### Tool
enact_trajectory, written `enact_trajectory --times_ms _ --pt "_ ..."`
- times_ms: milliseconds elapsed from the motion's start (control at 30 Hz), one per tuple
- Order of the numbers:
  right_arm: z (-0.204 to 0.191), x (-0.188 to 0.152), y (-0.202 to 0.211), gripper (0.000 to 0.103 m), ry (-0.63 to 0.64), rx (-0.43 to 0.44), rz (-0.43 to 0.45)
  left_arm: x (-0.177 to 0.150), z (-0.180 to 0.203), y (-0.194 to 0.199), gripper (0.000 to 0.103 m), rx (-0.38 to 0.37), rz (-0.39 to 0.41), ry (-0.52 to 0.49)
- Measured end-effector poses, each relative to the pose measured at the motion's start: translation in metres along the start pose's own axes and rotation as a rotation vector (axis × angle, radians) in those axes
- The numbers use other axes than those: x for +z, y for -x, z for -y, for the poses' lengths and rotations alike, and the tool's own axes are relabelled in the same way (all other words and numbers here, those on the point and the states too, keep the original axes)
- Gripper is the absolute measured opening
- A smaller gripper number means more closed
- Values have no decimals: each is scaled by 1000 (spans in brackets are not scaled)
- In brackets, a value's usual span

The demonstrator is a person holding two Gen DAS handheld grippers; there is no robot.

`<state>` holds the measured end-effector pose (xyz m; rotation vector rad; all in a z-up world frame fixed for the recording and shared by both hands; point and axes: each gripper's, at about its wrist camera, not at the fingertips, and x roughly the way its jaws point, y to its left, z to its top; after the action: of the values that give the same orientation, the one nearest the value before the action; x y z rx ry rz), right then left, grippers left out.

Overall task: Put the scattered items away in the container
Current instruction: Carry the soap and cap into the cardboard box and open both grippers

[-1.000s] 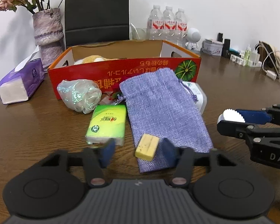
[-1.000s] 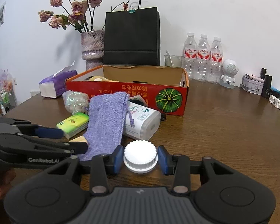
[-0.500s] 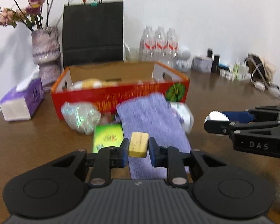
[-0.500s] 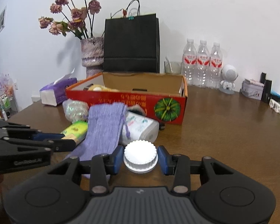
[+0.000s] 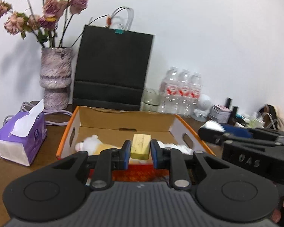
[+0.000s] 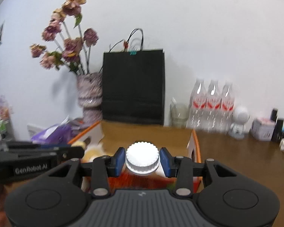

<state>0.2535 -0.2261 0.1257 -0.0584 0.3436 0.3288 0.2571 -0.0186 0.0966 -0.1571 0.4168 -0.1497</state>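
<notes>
My left gripper (image 5: 140,150) is shut on a small yellow block (image 5: 140,146) and holds it over the near edge of the open cardboard box (image 5: 104,134). A white and yellow plush toy (image 5: 92,144) lies inside the box. My right gripper (image 6: 142,159) is shut on a white ribbed cap (image 6: 142,158), also above the box (image 6: 142,132) near its right wall. Each gripper shows in the other's view: the right one (image 5: 215,130) at the right of the left wrist view, the left one (image 6: 79,149) at the left of the right wrist view.
A purple tissue pack (image 5: 20,138) lies left of the box. Behind it stand a vase of dried flowers (image 5: 55,77), a black paper bag (image 5: 113,70), a glass (image 5: 151,99) and three water bottles (image 5: 181,92). Small items (image 6: 263,130) line the table's back right.
The left gripper closed on the yellow block and lifted it off the purple pouch. Both grippers rose and moved forward over the box; the loose items on the table have dropped out of view.
</notes>
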Motion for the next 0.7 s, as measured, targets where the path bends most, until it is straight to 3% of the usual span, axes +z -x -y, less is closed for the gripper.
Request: enact_trajectory --times_ms 167,267,367,700 --pt "4 19 -44 39 -53 12 7 15 -17 -43 23 66 9 70" --pt "6 20 -72 39 -65 -1 -6 14 -13 -64 23 128 8 47" --pt "10 12 -94 39 -62 -6 -53 8 -10 -77 23 139 -24 17" --pt "15 -1 -108 39 -71 -11 -114 -4 -18 -90 23 177 -74 8"
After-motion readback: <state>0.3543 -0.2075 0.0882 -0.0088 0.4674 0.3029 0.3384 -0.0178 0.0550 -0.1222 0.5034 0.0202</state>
